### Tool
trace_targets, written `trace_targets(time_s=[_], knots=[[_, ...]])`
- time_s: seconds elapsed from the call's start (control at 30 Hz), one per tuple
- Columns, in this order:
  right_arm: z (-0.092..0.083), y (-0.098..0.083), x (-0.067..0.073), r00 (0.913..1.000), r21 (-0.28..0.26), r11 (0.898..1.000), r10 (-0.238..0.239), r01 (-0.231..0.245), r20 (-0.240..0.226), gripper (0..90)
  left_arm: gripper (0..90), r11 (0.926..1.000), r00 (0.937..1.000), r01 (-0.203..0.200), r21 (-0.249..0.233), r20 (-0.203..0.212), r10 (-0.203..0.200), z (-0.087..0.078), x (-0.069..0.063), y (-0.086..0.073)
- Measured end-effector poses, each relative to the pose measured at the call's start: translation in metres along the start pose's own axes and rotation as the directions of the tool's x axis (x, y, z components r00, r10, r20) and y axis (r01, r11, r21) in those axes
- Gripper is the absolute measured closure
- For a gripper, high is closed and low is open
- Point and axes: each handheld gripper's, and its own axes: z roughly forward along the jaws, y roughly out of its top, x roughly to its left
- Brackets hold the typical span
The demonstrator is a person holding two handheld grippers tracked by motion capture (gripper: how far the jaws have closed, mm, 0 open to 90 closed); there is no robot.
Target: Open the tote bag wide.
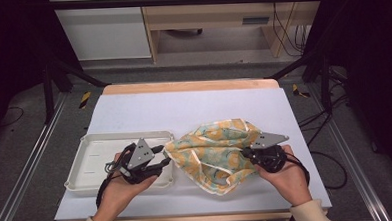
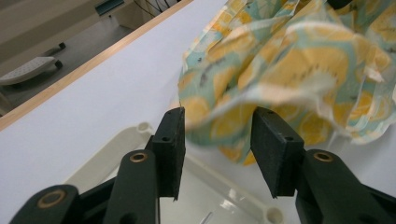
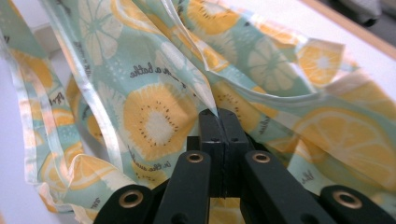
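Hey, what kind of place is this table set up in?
Probably a lab or recording workspace: a white-topped table framed by black metal rails, loose cables on the floor, and plain light-wood furniture behind.

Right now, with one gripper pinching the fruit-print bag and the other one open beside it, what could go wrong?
The right gripper pinches only a thin edge of the bag, so a tug may pull it free. The left gripper stands open at the bag's near fold, over the white tray; closing now may catch just a crumpled fold, or drag against the tray rim.
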Motion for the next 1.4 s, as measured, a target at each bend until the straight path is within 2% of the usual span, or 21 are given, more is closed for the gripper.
trace_targets(time_s=[0.1,0.23,0.3,0.63,0.7,0.77,0.8,0.83,0.9,0.93,1.0,1.03,1.17,1.2,1.3,1.37,1.4], knots=[[-0.005,-0.004,0.002,0.9997,-0.036,0.999,0.020,-0.020,0.013,90.0,55.1,1.0000,0.9998,-0.002,0.007,-0.019,0.002,-0.006,0.005,-0.001],[-0.008,-0.009,0.018,0.9997,-0.049,0.999,-0.022,0.021,-0.013,90.0,55.5,0.9999,0.9995,-0.011,0.009,-0.029,0.011,-0.011,0.010,0.007],[-0.007,-0.013,0.026,0.9991,-0.044,0.998,-0.039,0.038,-0.017,90.0,55.4,0.9990,0.9988,-0.038,0.024,-0.031,0.038,-0.011,0.012,0.013],[-0.010,-0.032,0.050,0.9936,-0.028,0.994,-0.104,0.103,-0.044,90.0,54.5,0.9954,0.9957,-0.092,-0.025,-0.017,0.092,0.000,0.011,0.060],[-0.011,-0.038,0.053,0.9944,-0.032,0.995,-0.095,0.093,-0.048,90.0,53.8,0.9944,0.9944,-0.106,-0.009,0.000,0.106,0.005,0.010,0.064],[-0.011,-0.043,0.055,0.9951,-0.036,0.996,-0.086,0.084,-0.048,90.0,51.2,0.9931,0.9932,-0.112,0.032,0.035,0.111,0.015,0.007,0.065],[-0.011,-0.045,0.056,0.9955,-0.034,0.996,-0.082,0.080,-0.048,90.0,50.6,0.9919,0.9923,-0.119,0.044,0.039,0.118,0.019,0.004,0.065],[-0.011,-0.046,0.056,0.9957,-0.037,0.996,-0.079,0.077,-0.048,90.0,49.9,0.9896,0.9904,-0.132,0.057,0.048,0.129,0.025,0.002,0.064],[-0.011,-0.048,0.056,0.9960,-0.038,0.997,-0.073,0.071,-0.051,90.0,46.1,0.9846,0.9858,-0.143,0.101,0.103,0.132,0.040,-0.001,0.062],[-0.010,-0.049,0.056,0.9957,-0.040,0.996,-0.076,0.074,-0.052,90.0,42.6,0.9785,0.9827,-0.157,0.135,0.121,0.141,0.048,-0.002,0.061],[-0.011,-0.049,0.057,0.9952,-0.042,0.996,-0.080,0.077,-0.056,90.0,39.9,0.9658,0.9784,-0.192,0.175,0.111,0.174,0.063,-0.004,0.059],[-0.013,-0.049,0.057,0.9950,-0.044,0.996,-0.081,0.079,-0.059,90.0,37.3,0.9618,0.9773,-0.195,0.192,0.122,0.173,0.070,-0.004,0.058],[-0.019,-0.052,0.059,0.9938,-0.048,0.995,-0.090,0.087,-0.065,90.0,35.8,0.9564,0.9770,-0.189,0.223,0.141,0.160,0.090,-0.003,0.055],[-0.021,-0.053,0.061,0.9935,-0.048,0.995,-0.092,0.089,-0.068,90.0,36.8,0.9529,0.9750,-0.196,0.231,0.150,0.164,0.095,-0.004,0.055],[-0.024,-0.055,0.063,0.9912,-0.047,0.993,-0.108,0.105,-0.076,90.0,48.4,0.9404,0.9716,-0.215,0.263,0.154,0.180,0.106,-0.007,0.056],[-0.025,-0.056,0.066,0.9897,-0.043,0.993,-0.117,0.113,-0.083,90.0,60.4,0.9307,0.9713,-0.226,0.288,0.141,0.192,0.111,-0.007,0.060],[-0.025,-0.057,0.067,0.9888,-0.039,0.992,-0.122,0.119,-0.087,90.0,68.2,0.9289,0.9708,-0.228,0.292,0.141,0.194,0.114,-0.007,0.061]])
